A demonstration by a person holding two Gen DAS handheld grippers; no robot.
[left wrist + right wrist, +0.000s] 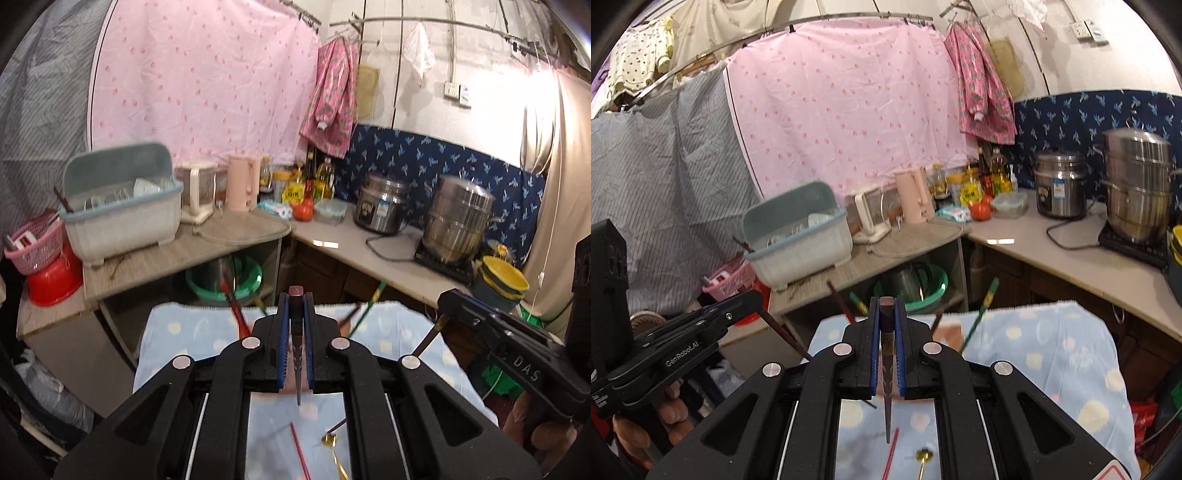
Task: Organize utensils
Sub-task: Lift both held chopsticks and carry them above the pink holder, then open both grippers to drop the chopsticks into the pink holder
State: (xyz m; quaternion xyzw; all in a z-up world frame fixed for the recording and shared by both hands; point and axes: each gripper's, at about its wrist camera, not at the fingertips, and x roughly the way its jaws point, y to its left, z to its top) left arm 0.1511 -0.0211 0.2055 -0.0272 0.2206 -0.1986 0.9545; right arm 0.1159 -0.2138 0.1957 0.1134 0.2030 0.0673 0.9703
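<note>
My left gripper (296,308) is shut on a dark brown chopstick (297,373) that runs lengthwise between its blue pads, tip toward the camera. My right gripper (886,308) is shut the same way on a second dark chopstick (887,398). Each gripper shows in the other's view: the right gripper (448,297) at the right edge, the left gripper (750,297) at the left. Both are raised above a table under a light blue dotted cloth (177,332). On the cloth lie a red chopstick (300,456), a gold spoon (331,441) and green chopsticks (371,306).
On the wooden counter behind stands a grey-blue dish drainer box (122,210), with a pink basket (33,245) and a red basin (53,284) to its left. A rice cooker (384,206) and a steel steamer pot (458,221) stand at the right. A green basin (225,284) sits under the counter.
</note>
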